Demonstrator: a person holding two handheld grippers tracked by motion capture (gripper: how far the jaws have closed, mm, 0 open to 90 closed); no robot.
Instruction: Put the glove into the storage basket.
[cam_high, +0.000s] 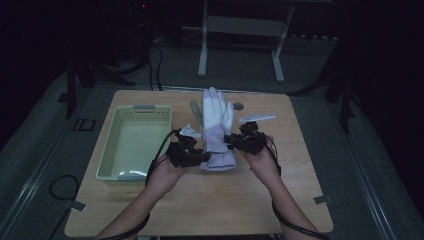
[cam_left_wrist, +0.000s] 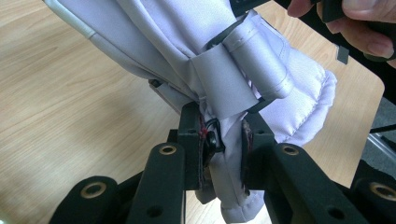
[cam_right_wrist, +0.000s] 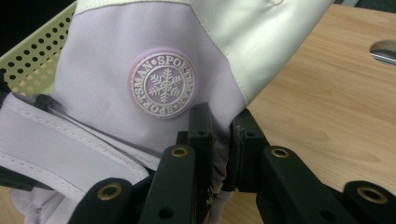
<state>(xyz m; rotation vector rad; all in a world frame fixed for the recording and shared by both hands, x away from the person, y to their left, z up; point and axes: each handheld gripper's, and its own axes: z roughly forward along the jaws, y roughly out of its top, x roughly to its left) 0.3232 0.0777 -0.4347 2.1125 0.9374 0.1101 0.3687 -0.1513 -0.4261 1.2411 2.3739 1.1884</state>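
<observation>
Gripping a padded lilac-and-white glove (cam_high: 216, 131) by its cuff, the left claw (cam_high: 202, 157) and right claw (cam_high: 231, 139) are each clenched on the fabric above the wooden surface (cam_high: 280, 165). A round rubbery snowflake badge (cam_right_wrist: 162, 83) sits on the glove. Beside it, the pale green perforated basket (cam_high: 114, 145) holds nothing.
</observation>
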